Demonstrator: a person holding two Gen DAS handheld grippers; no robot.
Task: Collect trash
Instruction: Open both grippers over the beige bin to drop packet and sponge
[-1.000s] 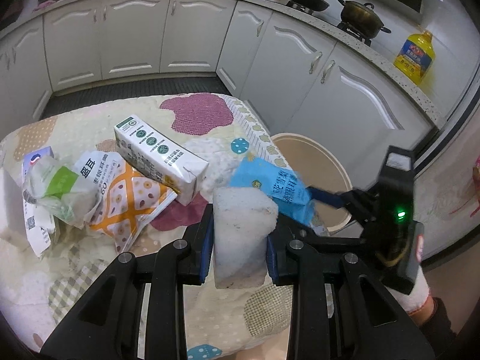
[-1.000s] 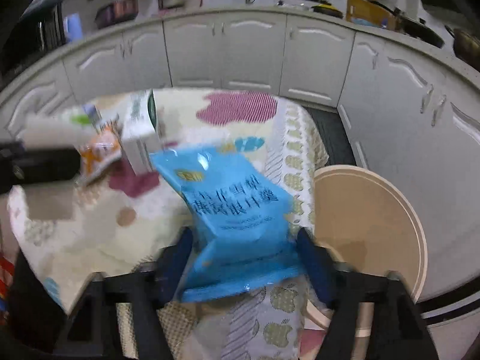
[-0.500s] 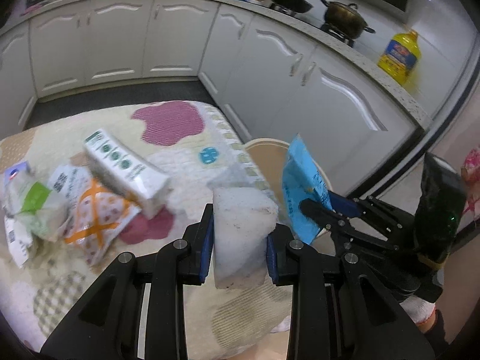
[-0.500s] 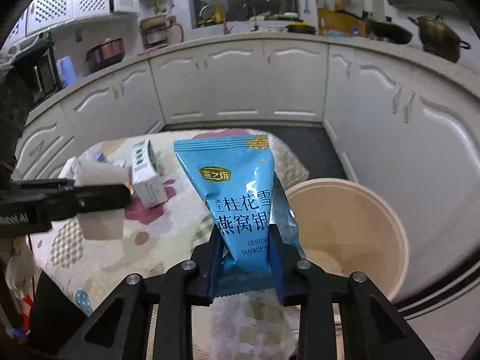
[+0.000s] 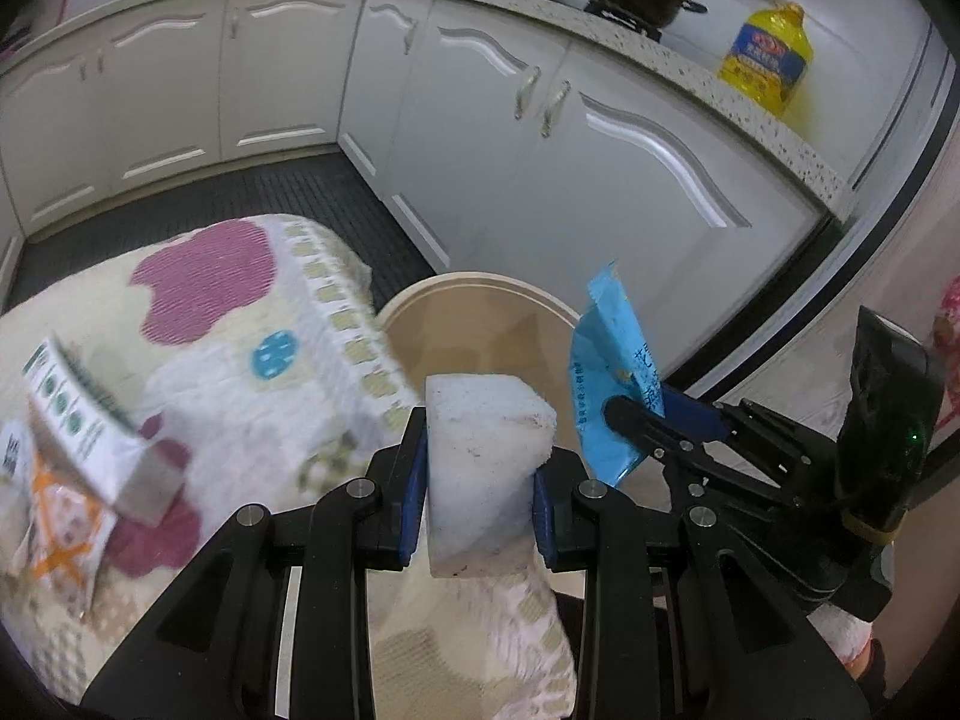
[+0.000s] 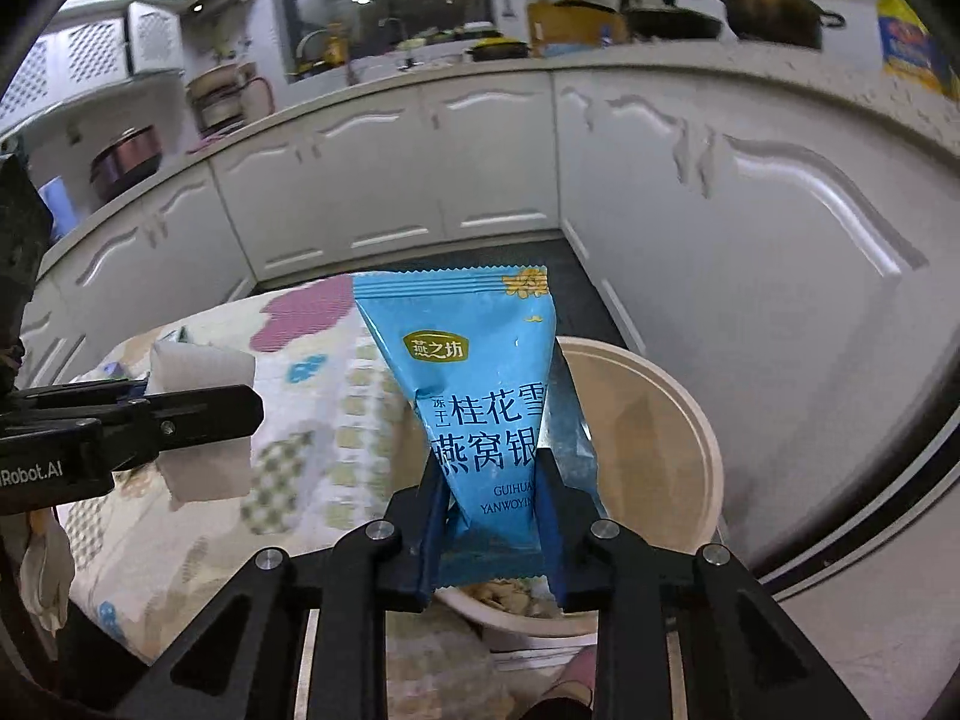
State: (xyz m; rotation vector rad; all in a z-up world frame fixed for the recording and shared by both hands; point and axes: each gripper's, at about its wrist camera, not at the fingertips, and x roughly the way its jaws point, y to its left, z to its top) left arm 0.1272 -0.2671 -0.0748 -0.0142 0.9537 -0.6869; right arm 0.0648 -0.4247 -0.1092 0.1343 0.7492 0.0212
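A white foam block (image 5: pixel 486 456), scuffed and upright, hangs just beside the beige bin (image 5: pixel 480 324), over its near rim. A blue snack packet (image 6: pixel 480 402) with dark lettering stands upright above the bin (image 6: pixel 660 420). A white-green carton (image 5: pixel 90 432) and orange-patterned wrapper (image 5: pixel 54 534) lie well left of the bin.

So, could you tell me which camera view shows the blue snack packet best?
The right wrist view: the blue snack packet faces the camera flat, its print readable, pinched by the right gripper. The left wrist view shows it only edge-on and creased, over the bin.

Patterned tablecloth (image 5: pixel 252 420) (wrinkled) carries a carton (image 5: pixel 78 420) and orange-patterned packet (image 5: pixel 54 522).
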